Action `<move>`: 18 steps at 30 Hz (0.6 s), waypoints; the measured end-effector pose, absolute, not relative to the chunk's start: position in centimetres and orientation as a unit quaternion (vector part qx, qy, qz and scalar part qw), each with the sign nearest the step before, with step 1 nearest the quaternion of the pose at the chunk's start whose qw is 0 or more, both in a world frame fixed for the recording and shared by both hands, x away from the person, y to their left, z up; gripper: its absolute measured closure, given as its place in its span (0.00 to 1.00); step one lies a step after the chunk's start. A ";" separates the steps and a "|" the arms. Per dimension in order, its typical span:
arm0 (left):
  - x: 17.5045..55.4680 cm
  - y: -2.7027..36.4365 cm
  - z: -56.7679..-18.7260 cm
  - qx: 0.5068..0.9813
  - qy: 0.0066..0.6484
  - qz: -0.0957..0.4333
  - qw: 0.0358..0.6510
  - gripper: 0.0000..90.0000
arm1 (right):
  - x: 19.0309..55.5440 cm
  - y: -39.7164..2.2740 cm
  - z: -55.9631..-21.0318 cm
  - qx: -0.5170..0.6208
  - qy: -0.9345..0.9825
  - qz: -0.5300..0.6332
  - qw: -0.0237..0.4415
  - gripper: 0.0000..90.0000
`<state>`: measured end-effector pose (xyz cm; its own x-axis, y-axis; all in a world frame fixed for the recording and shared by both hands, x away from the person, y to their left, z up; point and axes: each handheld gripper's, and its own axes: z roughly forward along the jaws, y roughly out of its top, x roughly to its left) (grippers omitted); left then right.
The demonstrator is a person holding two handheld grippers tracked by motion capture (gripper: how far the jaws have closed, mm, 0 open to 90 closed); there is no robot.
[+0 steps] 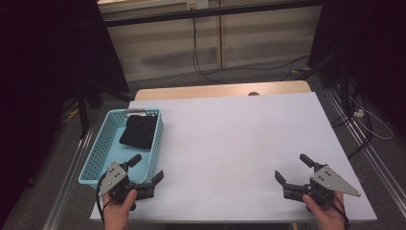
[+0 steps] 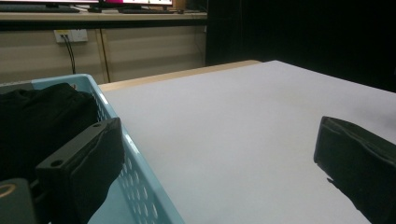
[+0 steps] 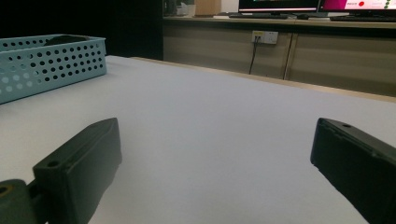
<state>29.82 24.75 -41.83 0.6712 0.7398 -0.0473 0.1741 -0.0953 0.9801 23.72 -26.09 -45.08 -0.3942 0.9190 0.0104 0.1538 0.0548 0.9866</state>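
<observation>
A light blue perforated basket (image 1: 103, 139) stands at the table's left side with a folded black cloth (image 1: 139, 131) in its far half. My left gripper (image 1: 148, 167) is held by a hand at the basket's near right corner, open with nothing between its jaws. In the left gripper view the gripper (image 2: 217, 140) straddles the basket's wall (image 2: 140, 182): one jaw over the basket near the cloth (image 2: 37, 121), the other over the table. My right gripper (image 1: 291, 167) rests near the front right edge, open and empty, its jaws (image 3: 215, 140) wide over bare tabletop.
The white tabletop (image 1: 239, 139) spreads between the two grippers, with a wooden strip along its far edge. In the right gripper view the basket (image 3: 51, 60) sits far off to the left. Cables lie on the floor behind the table.
</observation>
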 end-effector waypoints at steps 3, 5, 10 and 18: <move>29.8 25.0 -41.8 0.698 0.329 0.242 0.589 0.02 | 23.8 -26.0 -45.0 0.419 0.641 0.539 0.351 0.01; 29.7 25.0 -41.8 0.697 0.331 0.242 0.589 0.02 | 23.8 -25.9 -45.0 0.417 0.643 0.538 0.350 0.01; 29.8 24.9 -41.7 0.698 0.329 0.240 0.589 0.02 | 23.8 -25.9 -44.9 0.417 0.642 0.540 0.350 0.01; 29.9 24.7 -41.5 0.702 0.327 0.240 0.586 0.02 | 23.9 -26.0 -44.9 0.417 0.643 0.541 0.348 0.01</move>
<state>29.89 24.66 -41.50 0.6704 0.7405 -0.0469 0.1783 -0.0994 0.9789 23.86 -25.97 -44.91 -0.4111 0.9116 0.0034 0.1595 0.0683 0.9848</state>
